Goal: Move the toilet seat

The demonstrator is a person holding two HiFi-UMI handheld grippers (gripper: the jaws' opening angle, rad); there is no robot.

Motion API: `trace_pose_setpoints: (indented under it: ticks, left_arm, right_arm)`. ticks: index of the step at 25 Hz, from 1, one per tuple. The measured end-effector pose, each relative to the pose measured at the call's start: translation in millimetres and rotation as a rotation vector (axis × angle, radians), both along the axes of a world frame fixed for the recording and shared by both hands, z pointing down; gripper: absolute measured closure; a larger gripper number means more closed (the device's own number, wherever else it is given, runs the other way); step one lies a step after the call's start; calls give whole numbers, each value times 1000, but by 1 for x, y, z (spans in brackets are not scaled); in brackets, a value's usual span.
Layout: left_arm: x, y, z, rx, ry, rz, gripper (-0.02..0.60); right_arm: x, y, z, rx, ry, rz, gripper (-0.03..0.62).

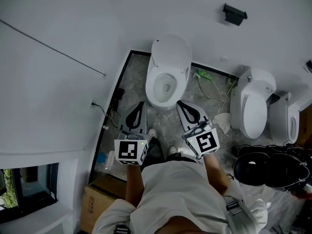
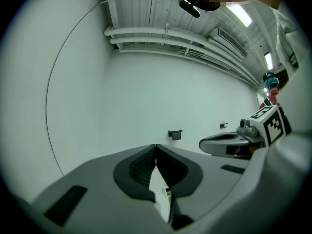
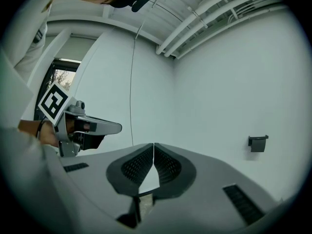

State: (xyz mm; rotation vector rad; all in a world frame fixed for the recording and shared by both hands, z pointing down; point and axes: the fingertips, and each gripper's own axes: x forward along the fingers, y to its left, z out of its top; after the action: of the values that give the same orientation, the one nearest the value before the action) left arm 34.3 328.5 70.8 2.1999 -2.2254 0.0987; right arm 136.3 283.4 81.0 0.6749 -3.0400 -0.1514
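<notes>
Status: task not begun | toilet seat (image 1: 152,83) appears down on the bowl of toilet (image 1: 168,99), lid (image 1: 171,52) raised | left gripper (image 1: 140,106), right gripper (image 1: 181,105): jaws closed together, empty, near the bowl front, not touching | remaining: reach, grip, move seat.

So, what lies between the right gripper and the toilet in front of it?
Nothing: in the head view only a sliver of floor separates the right gripper from the toilet.

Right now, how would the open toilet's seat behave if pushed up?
The seat looks like glossy hard plastic: probably stiff, slippery to grip. It seems hinged at the rear below the raised lid, so it likely pivots rather than lifts free.
</notes>
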Motion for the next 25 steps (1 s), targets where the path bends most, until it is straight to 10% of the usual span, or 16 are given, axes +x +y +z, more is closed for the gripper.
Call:
trace_pose_setpoints:
  ticks: [25]
  left_arm:
    - [-168, -128, 58, -88, 68, 252, 560]
  right_arm:
    - [-148, -104, 54, -88, 141, 281, 572]
